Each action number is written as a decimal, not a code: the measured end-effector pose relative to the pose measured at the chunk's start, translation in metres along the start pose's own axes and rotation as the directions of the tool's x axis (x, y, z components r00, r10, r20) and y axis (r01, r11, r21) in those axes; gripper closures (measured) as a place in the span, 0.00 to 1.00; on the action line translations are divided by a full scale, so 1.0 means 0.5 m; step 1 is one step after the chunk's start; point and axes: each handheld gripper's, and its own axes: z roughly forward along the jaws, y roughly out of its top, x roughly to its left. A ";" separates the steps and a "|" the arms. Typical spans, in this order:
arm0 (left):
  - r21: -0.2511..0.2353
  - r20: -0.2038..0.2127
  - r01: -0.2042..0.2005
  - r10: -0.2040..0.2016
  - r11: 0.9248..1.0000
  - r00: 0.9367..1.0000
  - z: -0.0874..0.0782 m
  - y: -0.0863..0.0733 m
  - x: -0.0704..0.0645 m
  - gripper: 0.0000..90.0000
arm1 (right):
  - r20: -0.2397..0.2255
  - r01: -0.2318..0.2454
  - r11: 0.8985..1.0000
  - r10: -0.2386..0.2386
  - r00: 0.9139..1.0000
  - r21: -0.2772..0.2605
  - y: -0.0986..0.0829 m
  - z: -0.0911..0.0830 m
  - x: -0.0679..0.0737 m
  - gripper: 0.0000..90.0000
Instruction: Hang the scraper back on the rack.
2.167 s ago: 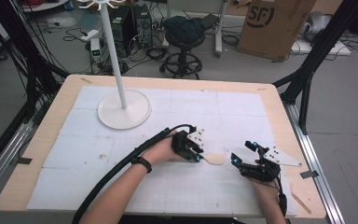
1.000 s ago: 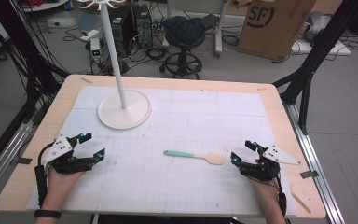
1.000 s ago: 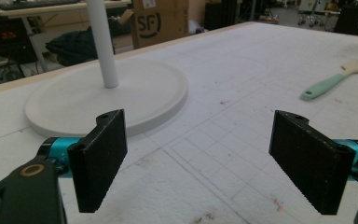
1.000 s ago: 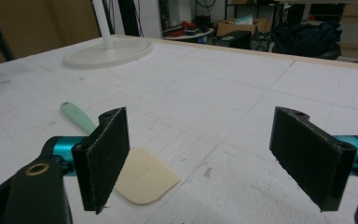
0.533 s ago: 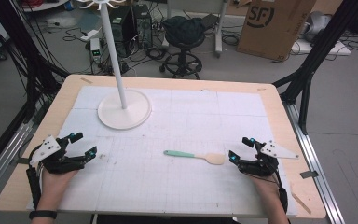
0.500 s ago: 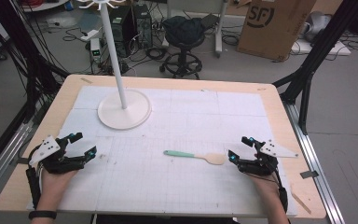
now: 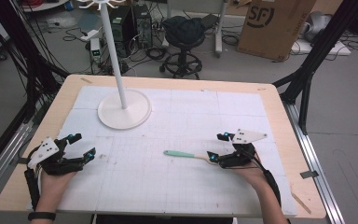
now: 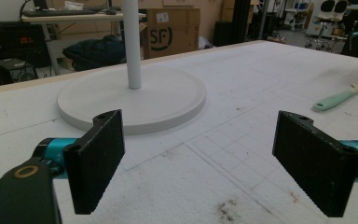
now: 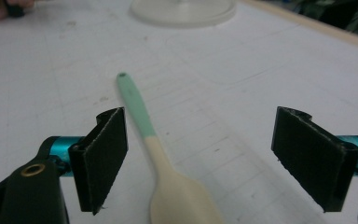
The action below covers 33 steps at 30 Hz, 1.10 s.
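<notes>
We find the spatula (image 7: 191, 155) lying flat on the white mat of the desk (image 7: 270, 93), directly ahead of the right claw (image 7: 220, 150). Its cream blade sits between the open jaws of that claw, seen in the right gripper view (image 9: 179, 200), while the mint-green handle (image 9: 135, 105) runs away from the claw toward the stand base (image 7: 124, 108). The long axis therefore lies nearly along the claw's line of sight, slightly angled to its left jaw. The right claw is open wide, gripping nothing, with both pads clear of the blade. The left claw (image 7: 80, 148) is also open and empty, resting well apart from the spatula near the left edge of the desk; from it the spatula lies far off to the right (image 8: 340, 98). We judge the right claw the nearer by a large margin, so the coming move falls to it: a short advance and a closing across the blade or neck. Compared with the frame half a second ago, the right claw has edged closer to the blade, the left claw has held its place, and the spatula has not shifted.
</notes>
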 end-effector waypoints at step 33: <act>0.011 0.000 -0.030 0.030 1.000 1.000 0.001 0.000 -0.005 0.19 | -0.147 0.119 0.961 -0.083 0.986 0.252 0.006 0.100 0.021 0.81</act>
